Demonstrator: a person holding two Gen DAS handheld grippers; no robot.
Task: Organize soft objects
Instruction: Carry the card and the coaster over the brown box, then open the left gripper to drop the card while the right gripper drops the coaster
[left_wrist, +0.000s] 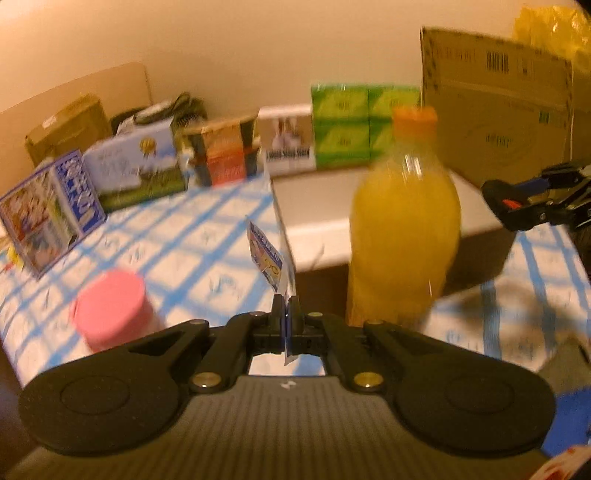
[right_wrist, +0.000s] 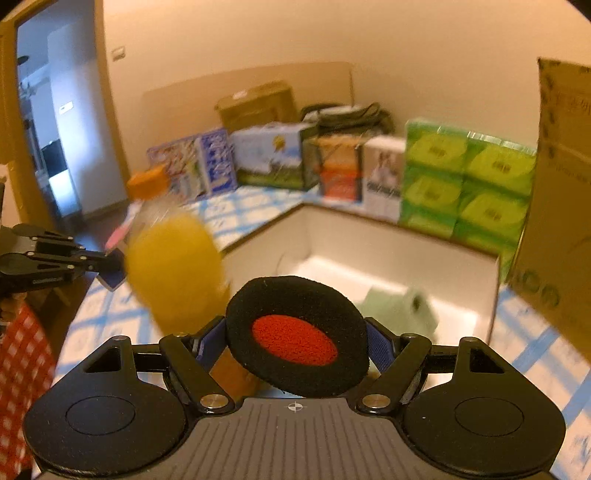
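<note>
My left gripper (left_wrist: 286, 308) is shut on a thin blue-and-white tissue packet (left_wrist: 267, 254), which stands up edge-on between the fingers above the checked cloth. My right gripper (right_wrist: 295, 341) is shut on a round black foam pad with a red centre (right_wrist: 297, 334), held near the open white box (right_wrist: 391, 240). A pale green soft roll (right_wrist: 402, 306) lies inside that box. The right gripper also shows at the right edge of the left wrist view (left_wrist: 535, 199), and the left gripper at the left edge of the right wrist view (right_wrist: 55, 258).
A bottle of orange drink (left_wrist: 404, 221) stands between the grippers, also seen in the right wrist view (right_wrist: 173, 258). A pink-lidded jar (left_wrist: 110, 306) stands at the left. Cartons, green tissue packs (right_wrist: 465, 181) and a large cardboard box (left_wrist: 495, 107) line the back.
</note>
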